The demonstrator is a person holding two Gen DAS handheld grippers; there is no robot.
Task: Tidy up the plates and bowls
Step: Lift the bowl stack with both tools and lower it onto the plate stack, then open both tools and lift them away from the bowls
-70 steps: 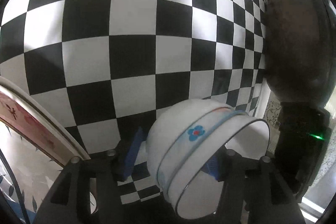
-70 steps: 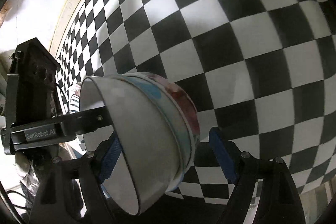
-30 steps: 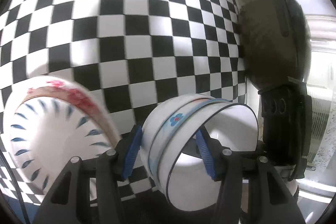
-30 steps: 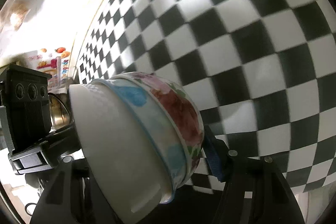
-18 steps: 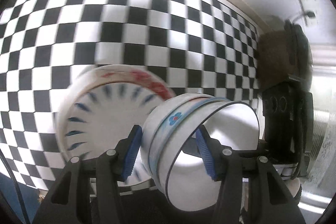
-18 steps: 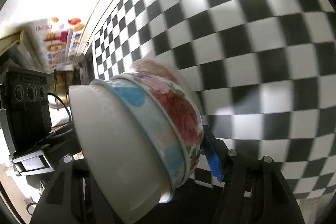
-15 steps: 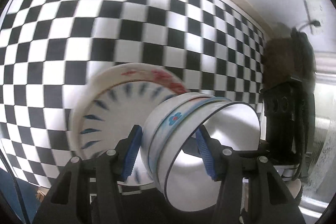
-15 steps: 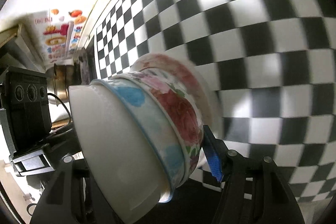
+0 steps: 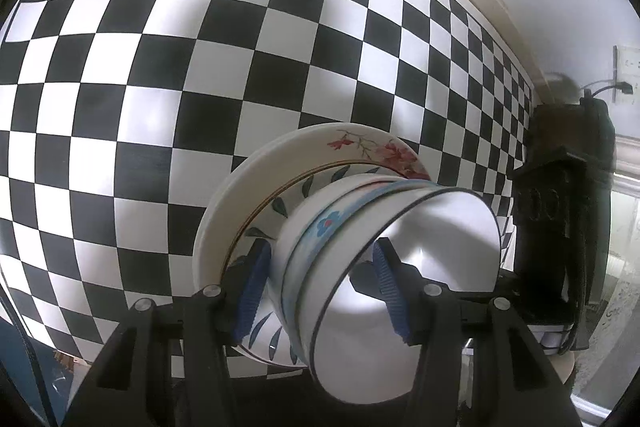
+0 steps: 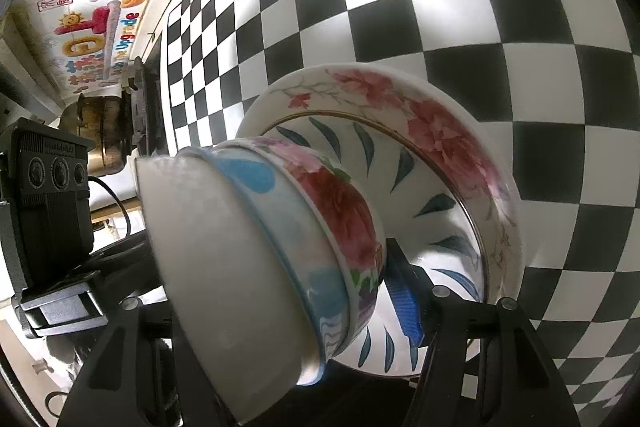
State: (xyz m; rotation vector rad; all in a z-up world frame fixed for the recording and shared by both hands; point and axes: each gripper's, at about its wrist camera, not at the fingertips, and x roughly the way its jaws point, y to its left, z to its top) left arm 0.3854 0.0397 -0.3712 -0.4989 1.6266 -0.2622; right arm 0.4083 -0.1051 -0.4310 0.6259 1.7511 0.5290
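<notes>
Both grippers grip one nested stack of bowls from opposite sides. In the left wrist view my left gripper is shut on the stack of bowls, white with a blue flower band. In the right wrist view my right gripper is shut on the same stack, whose outer bowls show blue and red flowers. The stack sits just above a stack of plates: a blue-leaf plate on a rose-rimmed plate, also in the left wrist view. Contact between bowls and plates is hidden.
The plates lie on a black-and-white checkered tablecloth. The other gripper's black body shows at the right of the left view and the left of the right view. A brown pot and a colourful poster stand beyond.
Both grippers carried the bowl stack across the cloth. The stack of plates came into view and now sits directly under the bowls. Both grips stayed shut.
</notes>
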